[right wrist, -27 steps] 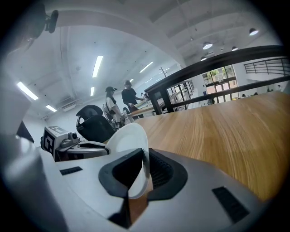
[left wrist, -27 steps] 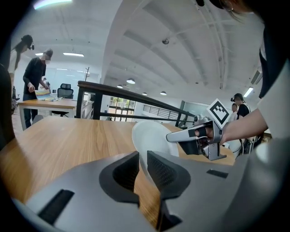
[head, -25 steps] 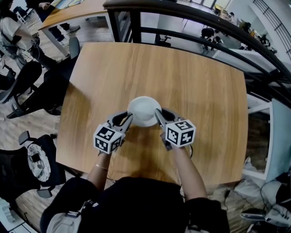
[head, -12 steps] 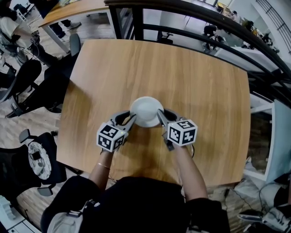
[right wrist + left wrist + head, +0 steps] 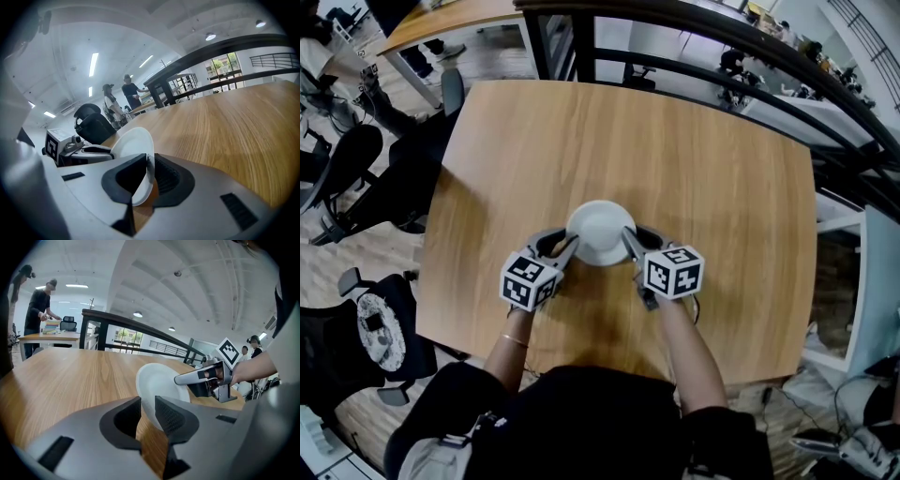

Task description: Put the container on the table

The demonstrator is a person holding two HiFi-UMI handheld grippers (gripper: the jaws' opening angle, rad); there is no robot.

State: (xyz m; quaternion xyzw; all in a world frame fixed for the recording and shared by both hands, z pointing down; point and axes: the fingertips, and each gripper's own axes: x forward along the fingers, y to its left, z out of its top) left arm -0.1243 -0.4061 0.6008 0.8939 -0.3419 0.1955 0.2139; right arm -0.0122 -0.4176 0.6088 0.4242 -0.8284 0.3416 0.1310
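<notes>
On the wooden table [image 5: 722,187], a white bowl [image 5: 600,230] rests just on the person's side of centre, its rim between both pairs of jaws. The left gripper [image 5: 569,246] has just been opening and stands clear of the rim; the right gripper [image 5: 627,242], also opening, is barely parted. Drawn back too soon, the right jaws could snag the rim and drag or tip the bowl.

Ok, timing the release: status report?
Left gripper just opened, right gripper just opening, bowl rim inside each. Bowl looks set on table. Nothing in the way.
</notes>
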